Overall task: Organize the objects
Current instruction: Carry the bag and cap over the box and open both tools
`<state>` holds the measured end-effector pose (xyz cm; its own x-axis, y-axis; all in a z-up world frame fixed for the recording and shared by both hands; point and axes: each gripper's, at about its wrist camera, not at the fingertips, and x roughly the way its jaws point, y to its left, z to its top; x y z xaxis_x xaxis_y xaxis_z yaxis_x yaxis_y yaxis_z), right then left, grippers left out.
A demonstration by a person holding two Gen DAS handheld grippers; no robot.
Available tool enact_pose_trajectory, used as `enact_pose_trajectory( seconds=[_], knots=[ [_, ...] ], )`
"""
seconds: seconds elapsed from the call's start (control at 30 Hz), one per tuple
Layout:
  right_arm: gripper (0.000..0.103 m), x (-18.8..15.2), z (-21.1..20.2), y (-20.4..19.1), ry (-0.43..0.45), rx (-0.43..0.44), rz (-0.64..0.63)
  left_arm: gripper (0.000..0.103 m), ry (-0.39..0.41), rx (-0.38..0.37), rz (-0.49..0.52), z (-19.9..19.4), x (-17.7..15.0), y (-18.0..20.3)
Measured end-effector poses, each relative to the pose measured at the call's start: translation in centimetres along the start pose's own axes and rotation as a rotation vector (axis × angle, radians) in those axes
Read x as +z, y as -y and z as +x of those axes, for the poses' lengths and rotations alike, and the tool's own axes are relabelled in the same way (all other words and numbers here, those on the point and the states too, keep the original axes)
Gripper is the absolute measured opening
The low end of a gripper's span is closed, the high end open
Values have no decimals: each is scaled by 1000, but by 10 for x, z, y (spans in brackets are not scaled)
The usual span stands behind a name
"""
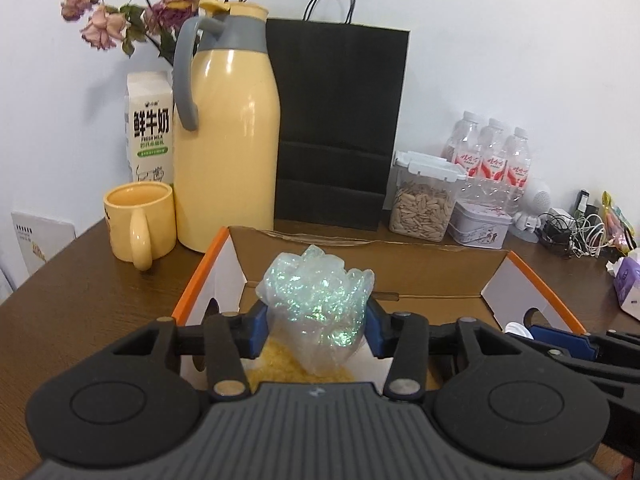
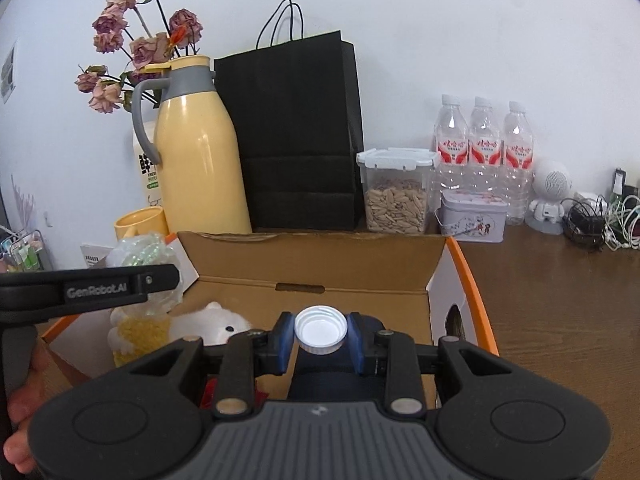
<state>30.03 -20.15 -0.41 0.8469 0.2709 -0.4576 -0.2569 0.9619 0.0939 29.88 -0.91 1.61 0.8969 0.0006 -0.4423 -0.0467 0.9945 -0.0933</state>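
Note:
My left gripper (image 1: 316,330) is shut on a crumpled clear iridescent plastic wrap (image 1: 318,300) and holds it over the open cardboard box (image 1: 360,252). The wrap also shows in the right wrist view (image 2: 140,254), above a yellow and white plush toy (image 2: 138,330) in the box. My right gripper (image 2: 321,330) is shut on a white bottle cap (image 2: 321,329), its hollow side up, over the right part of the box (image 2: 320,264). A dark object lies under the cap; what it is I cannot tell.
Behind the box stand a yellow thermos (image 1: 228,132), yellow mug (image 1: 138,224), milk carton (image 1: 150,128), black paper bag (image 1: 336,120), seed container (image 1: 424,204), tin (image 1: 480,224), water bottles (image 1: 488,152), dried flowers (image 1: 160,4). Cables (image 1: 576,232) lie at far right.

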Motion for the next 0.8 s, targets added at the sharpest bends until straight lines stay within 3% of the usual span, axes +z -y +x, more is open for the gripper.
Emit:
enact_pose_trajectory(
  seconds=[0.03, 0.07, 0.1, 0.13, 0.2, 0.3, 0.8],
  knots=[
    [31, 0, 0, 1, -1, 0, 2, 62, 10, 1, 8, -2, 0, 2],
    [41, 0, -1, 1, 0, 0, 5, 67, 22, 4, 12, -5, 0, 3],
    [56, 0, -2, 1, 5, -5, 7, 76, 37, 5, 16, -8, 0, 4],
    [65, 1, -4, 1, 12, -13, 8, 89, 49, 6, 17, -10, 1, 5],
    [97, 1, -7, 2, 22, -34, 11, 103, 73, 17, 11, -16, 1, 5],
    [103, 1, -10, 4, 24, -56, 28, 103, 97, 25, 3, -21, 2, 5],
    [103, 3, -32, 0, 84, -30, 18, 103, 135, 4, 19, -46, 4, 12]
  ],
)
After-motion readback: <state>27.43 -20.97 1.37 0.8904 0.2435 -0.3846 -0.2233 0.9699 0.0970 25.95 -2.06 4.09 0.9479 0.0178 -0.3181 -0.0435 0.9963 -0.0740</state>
